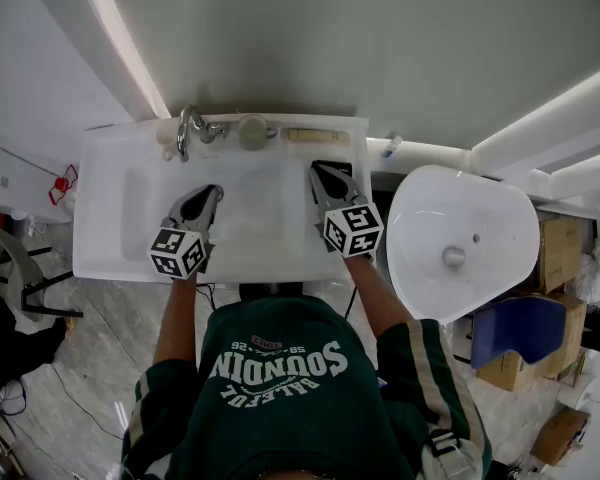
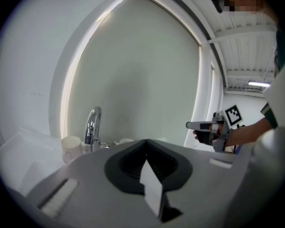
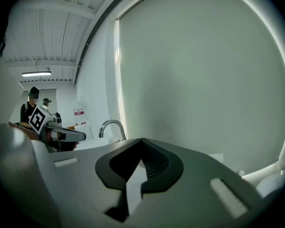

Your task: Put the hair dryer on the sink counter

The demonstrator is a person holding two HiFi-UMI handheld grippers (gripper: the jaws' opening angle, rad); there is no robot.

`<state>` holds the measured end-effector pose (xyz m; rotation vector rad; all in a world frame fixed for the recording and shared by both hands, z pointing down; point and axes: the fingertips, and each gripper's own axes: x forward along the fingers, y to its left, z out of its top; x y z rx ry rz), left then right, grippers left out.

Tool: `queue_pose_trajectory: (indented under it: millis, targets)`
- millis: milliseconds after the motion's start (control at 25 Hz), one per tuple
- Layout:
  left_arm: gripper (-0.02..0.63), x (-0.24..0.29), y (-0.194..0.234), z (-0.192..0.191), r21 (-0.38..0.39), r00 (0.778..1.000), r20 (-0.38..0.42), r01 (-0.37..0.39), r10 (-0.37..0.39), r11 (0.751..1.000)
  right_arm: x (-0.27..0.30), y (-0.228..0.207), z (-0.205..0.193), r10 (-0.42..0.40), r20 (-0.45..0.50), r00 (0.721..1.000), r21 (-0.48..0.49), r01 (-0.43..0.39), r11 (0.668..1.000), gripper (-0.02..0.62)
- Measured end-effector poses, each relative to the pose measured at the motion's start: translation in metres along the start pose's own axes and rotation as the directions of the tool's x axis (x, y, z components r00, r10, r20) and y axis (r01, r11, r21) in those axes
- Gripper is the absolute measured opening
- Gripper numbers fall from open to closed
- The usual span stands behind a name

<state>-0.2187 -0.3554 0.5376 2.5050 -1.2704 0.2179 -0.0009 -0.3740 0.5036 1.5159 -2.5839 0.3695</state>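
Note:
I cannot make out a hair dryer in any view. Both grippers hover over the white sink, pointing at the back wall. My left gripper is above the basin's left half and is shut and empty; its jaws meet at the tip. My right gripper is near the basin's right side, also shut with nothing held, tips together. Each gripper shows in the other's view: the right gripper and the left gripper.
A chrome faucet stands at the back of the sink, with a white cup, a round lid-like item and a beige bar along the ledge. A white oval basin stands to the right, with cardboard boxes beyond.

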Motion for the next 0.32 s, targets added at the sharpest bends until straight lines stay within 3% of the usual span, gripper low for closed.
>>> queue_pose_trajectory:
  millis: [320]
  targets:
    - [0.051, 0.0010, -0.0016, -0.0011, -0.004, 1.000, -0.006, 0.002, -0.002, 1.000, 0.0014, 0.0024, -0.0039, 0.011, -0.006, 1.000, 0.003, -0.011, 1.000, 0.005]
